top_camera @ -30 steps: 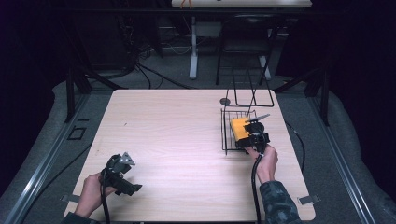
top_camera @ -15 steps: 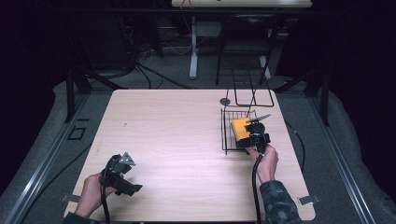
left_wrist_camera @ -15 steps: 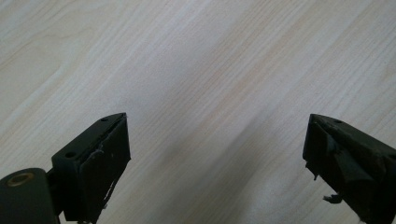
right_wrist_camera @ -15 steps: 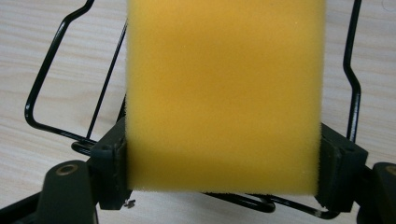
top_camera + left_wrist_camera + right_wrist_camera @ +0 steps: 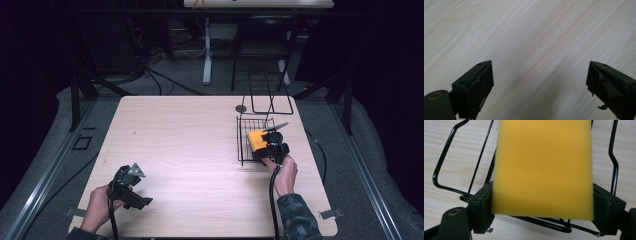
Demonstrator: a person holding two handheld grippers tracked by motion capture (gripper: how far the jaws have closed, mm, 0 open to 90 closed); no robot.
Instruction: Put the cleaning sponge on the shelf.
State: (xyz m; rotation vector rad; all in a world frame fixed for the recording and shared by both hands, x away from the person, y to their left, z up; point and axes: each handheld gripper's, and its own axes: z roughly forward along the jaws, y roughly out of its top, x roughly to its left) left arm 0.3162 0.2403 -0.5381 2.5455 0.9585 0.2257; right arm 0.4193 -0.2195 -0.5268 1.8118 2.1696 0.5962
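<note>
While dark room surrounds pale wood tabletop [image 5: 200, 140], your right claw [image 5: 541, 202] clamps yellow sponge [image 5: 542, 167] over black wire rack [image 5: 246, 135]; left claw [image 5: 539, 82] gapes wide, empty.

left gripper [image 5: 131, 187]: jaws wide apart (low, near) | right gripper [image 5: 271, 148]: clamped, arm extended

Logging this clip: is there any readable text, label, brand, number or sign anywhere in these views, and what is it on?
None can be read.
The yellow sponge held between the right gripper jaws has a plain face, with no print.
The black wire basket and the wooden table carry no label.
The left gripper, jaws apart over bare wood, shows no marking.
Nothing on the dark background furniture is legible.
</note>
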